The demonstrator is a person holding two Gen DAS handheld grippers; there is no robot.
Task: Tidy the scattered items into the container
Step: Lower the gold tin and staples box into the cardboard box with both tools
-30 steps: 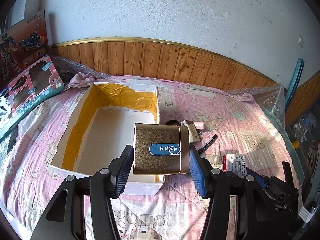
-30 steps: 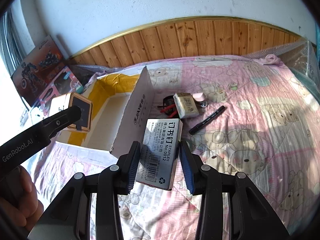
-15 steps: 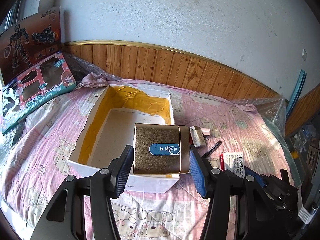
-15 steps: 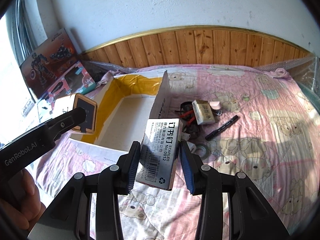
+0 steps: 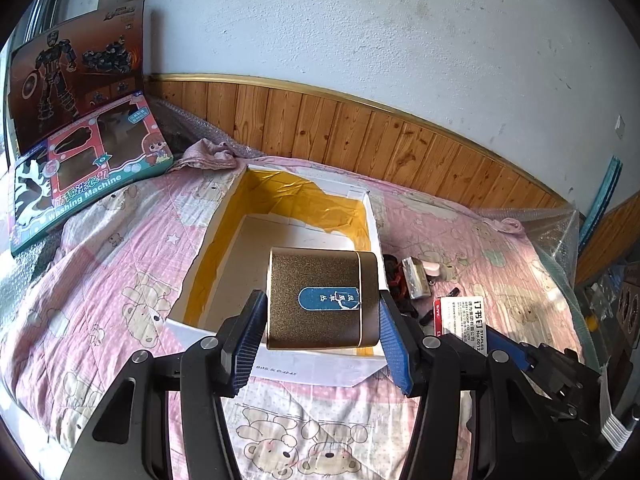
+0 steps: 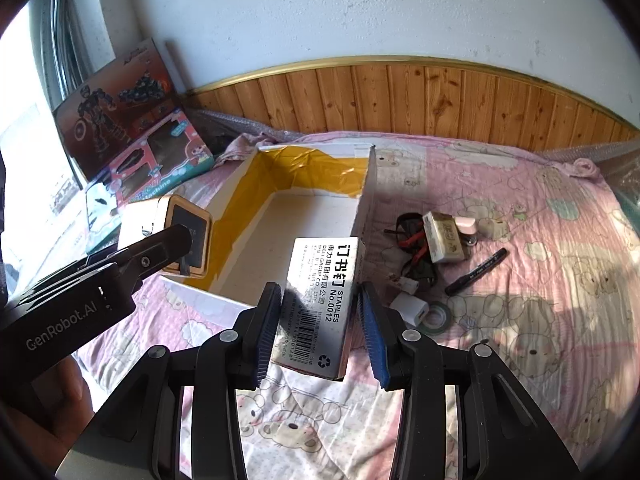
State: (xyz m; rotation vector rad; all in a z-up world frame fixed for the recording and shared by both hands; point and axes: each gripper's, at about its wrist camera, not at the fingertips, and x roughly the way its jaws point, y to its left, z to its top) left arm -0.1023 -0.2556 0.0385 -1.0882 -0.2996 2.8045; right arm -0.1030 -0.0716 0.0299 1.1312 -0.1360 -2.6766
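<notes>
Since a moment ago: both my claws have pulled back and up, so the white box looks smaller and farther off now.
Bed: a pink bear blanket (image 6: 520, 240) covers it, and everything sits on top.
White box: the big open box (image 5: 224, 232) with yellow tape inside lies in the middle of the bed, and I see nothing in it yet.
Gold tin: my left claw (image 5: 322, 322) is shut tight on the gold tin (image 5: 322, 300), which hangs in the air over the near edge of the box. It looks hard and smooth, so it could slip. I hold it on its two flat sides.
Staples box: my right claw (image 6: 318, 326) is closed on the staples box (image 6: 324, 300), up in the air just right of the big box. It is thin card, maybe heavy inside. I squeeze the long sides, not too hard.
Small things: a pen (image 6: 476, 272), a tape roll (image 6: 436, 314), a little white plug (image 6: 410, 306) and some wires (image 6: 412, 240) lie on the blanket beside the big box.
Next, I think: both things go down into the box.
</notes>
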